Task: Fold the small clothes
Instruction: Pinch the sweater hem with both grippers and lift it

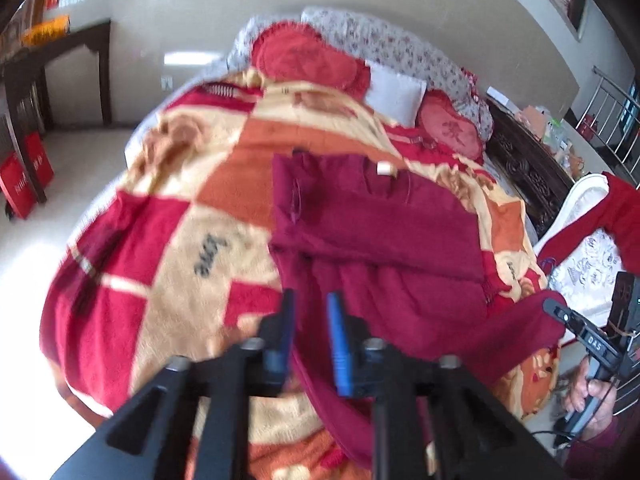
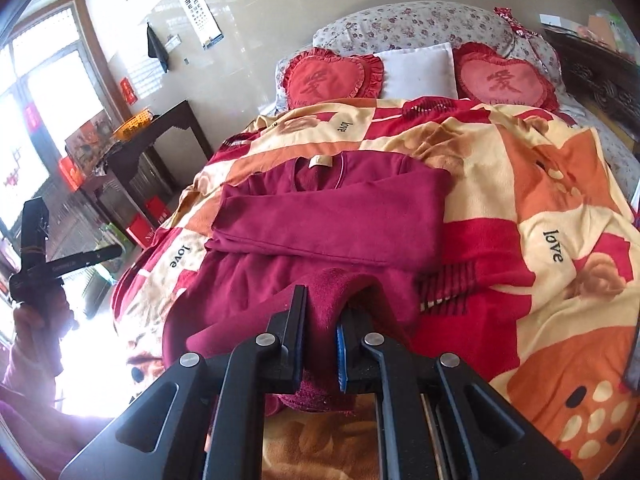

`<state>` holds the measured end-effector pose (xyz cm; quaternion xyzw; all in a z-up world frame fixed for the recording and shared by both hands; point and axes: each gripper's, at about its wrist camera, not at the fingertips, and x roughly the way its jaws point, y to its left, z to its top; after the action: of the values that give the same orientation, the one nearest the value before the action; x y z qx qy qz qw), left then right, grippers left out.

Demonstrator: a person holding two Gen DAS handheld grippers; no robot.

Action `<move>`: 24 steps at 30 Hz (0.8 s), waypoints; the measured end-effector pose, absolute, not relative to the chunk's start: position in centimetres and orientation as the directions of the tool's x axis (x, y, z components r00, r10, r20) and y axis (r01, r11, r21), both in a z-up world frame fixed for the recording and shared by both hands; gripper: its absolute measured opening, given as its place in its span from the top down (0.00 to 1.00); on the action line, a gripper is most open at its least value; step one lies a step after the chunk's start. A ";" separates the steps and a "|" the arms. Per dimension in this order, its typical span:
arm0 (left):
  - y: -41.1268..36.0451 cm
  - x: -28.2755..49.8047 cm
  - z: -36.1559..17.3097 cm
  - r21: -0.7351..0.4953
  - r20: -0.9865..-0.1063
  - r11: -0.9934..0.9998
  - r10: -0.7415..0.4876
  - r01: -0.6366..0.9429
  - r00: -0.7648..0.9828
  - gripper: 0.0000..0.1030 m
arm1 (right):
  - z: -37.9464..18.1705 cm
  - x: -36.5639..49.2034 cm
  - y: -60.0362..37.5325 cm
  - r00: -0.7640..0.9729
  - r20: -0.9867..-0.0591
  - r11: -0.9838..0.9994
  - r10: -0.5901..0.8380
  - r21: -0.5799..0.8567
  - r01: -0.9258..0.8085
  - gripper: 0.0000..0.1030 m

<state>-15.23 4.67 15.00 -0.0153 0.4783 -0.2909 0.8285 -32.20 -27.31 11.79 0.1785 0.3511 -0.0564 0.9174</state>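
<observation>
maroon top (image 2: 328, 216) spread on the patterned blanket (image 2: 552, 200), sleeves folded across the chest, collar toward the heart pillows (image 2: 504, 80). right gripper (image 2: 322, 320) clamped on a bunched fold of the hem. left gripper (image 1: 310, 316) parted over the near left edge, nothing between its fingers.

Colours/patterns on the bed

Garment (image 2: 332, 216): plain maroon, cream neck label (image 2: 320, 161). Blanket (image 2: 540, 200): red, orange and cream blocks, black "love" script, cream dots on orange near right. Far: two red heart cushions (image 2: 330, 78) with darker red character, white pillow (image 2: 418, 72) between, grey-white floral pillow (image 2: 412, 24) behind. Tongs (image 2: 322, 336): black, blue pads.
</observation>
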 end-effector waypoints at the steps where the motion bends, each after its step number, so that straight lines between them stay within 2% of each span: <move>1: 4.9 -15.5 14.3 -0.325 -0.791 0.825 -0.505 0.462 0.346 0.51 | 11.7 -32.2 -27.4 0.744 -0.668 0.931 0.021 0.284 0.229 1.00; 2: 5.1 -16.2 13.3 -0.345 -0.800 0.819 -0.512 0.459 0.313 0.43 | 11.7 -32.2 -27.4 0.743 -0.669 0.931 0.023 0.285 0.229 1.00; 5: 5.2 -18.0 10.9 -0.343 -0.838 0.815 -0.490 0.467 0.240 0.33 | 11.2 -32.5 -27.9 0.740 -0.672 0.922 0.033 0.305 0.236 1.00; 8: 4.5 -20.4 7.8 -0.355 -0.874 0.793 -0.469 0.496 0.125 0.33 | 10.8 -32.8 -28.3 0.737 -0.674 0.915 0.041 0.322 0.244 1.00; 12: 3.2 -23.1 5.2 -0.438 -0.863 0.747 -0.505 0.501 -0.001 0.34 | 10.4 -33.0 -28.7 0.736 -0.675 0.906 0.052 0.341 0.249 1.00; 19: 3.0 -23.4 3.8 -0.425 -0.875 0.794 -0.483 0.435 0.026 0.34 | 10.2 -33.6 -28.8 0.737 -0.673 0.902 0.065 0.355 0.245 1.00; 24: 2.0 -23.1 3.2 -0.472 -0.849 0.771 -0.528 0.427 0.016 0.35 | 9.9 -33.7 -29.0 0.735 -0.675 0.895 0.070 0.367 0.252 1.00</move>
<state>-23.14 1.98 3.17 -0.0410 0.6160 -0.3359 0.7114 -33.67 -29.03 9.89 0.2233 0.3606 -0.0503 0.9042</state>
